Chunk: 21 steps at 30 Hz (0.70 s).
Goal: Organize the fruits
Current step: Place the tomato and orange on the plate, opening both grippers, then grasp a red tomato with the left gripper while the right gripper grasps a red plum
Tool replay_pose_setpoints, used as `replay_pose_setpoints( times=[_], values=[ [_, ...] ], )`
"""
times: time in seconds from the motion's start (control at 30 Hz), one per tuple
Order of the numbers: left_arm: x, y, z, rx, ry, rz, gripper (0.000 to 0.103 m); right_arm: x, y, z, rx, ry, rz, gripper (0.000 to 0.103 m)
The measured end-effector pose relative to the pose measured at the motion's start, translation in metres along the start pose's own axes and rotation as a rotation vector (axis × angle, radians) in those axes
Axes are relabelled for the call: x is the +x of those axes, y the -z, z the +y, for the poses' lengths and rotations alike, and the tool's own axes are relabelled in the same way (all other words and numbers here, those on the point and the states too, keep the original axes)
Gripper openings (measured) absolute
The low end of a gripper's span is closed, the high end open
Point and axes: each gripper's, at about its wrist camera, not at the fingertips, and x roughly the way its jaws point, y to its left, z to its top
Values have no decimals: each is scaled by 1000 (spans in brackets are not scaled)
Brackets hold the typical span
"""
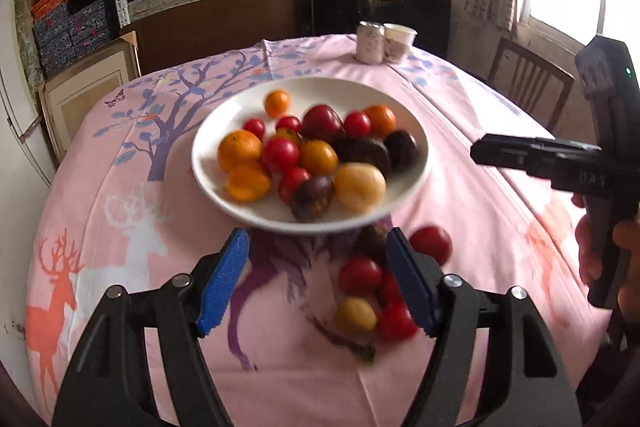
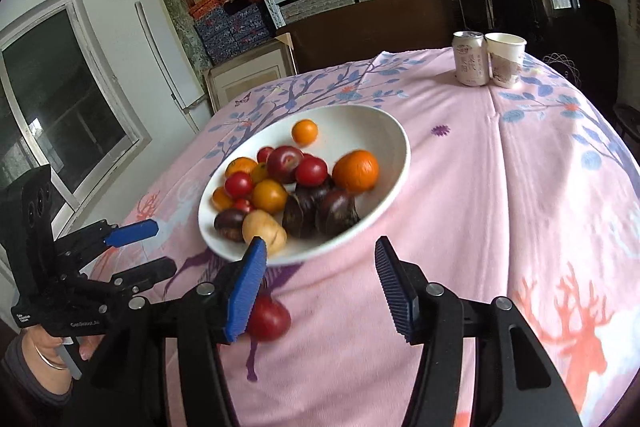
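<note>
On the pink printed worktop [image 1: 460, 187], the left tool [image 1: 316, 279] gapes empty before the white ceramic plate [image 1: 208, 163] of mixed fruit. Beside it lie loose red cherry tomatoes [image 1: 360, 275]: light, smooth, easily bruised, best pinched gently across their middles. Further right, the right tool [image 2: 320, 287] also stands open, holding nothing.

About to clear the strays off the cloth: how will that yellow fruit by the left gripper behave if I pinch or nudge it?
The yellow fruit looks round and smooth, so it probably rolls when nudged. Red fruits crowd it, so a push likely scatters them. The soft tablecloth may slow it slightly.
</note>
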Motion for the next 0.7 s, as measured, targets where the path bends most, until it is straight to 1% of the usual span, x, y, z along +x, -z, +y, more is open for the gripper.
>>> replay_pose_setpoints(
  times=[0.13, 0.2, 0.23, 0.27, 0.3, 0.33, 0.4, 0.53, 0.67, 0.7],
  values=[
    [-10, 39, -23, 26, 29, 39, 68, -15, 35, -5, 31, 8, -10, 57],
    [-7, 50, -36, 50, 29, 55, 54, -17, 44, -6, 36, 11, -11, 57],
    [-3, 54, -42, 59, 29, 70, 51, -18, 46, -6, 38, 13, -12, 57],
    [1, 56, -47, 58, 31, 83, 45, -19, 47, -7, 45, 12, -18, 57],
    [5, 57, -49, 53, 35, 92, 43, -21, 47, -7, 48, 13, -26, 57],
    [8, 57, -51, 43, 41, 99, 42, -21, 48, -9, 52, 8, -27, 58],
    [14, 55, -55, 30, 54, 108, 37, -19, 50, -14, 82, 2, -14, 58],
    [22, 44, -57, 6, 55, 110, 37, -18, 53, -26, 147, -23, -7, 58],
    [39, 39, -58, -2, 56, 169, 37, -20, 54, -23, 135, -38, -20, 58],
    [38, 38, -58, 2, 57, 164, 37, -21, 53, -23, 135, -41, -21, 58]
  ],
)
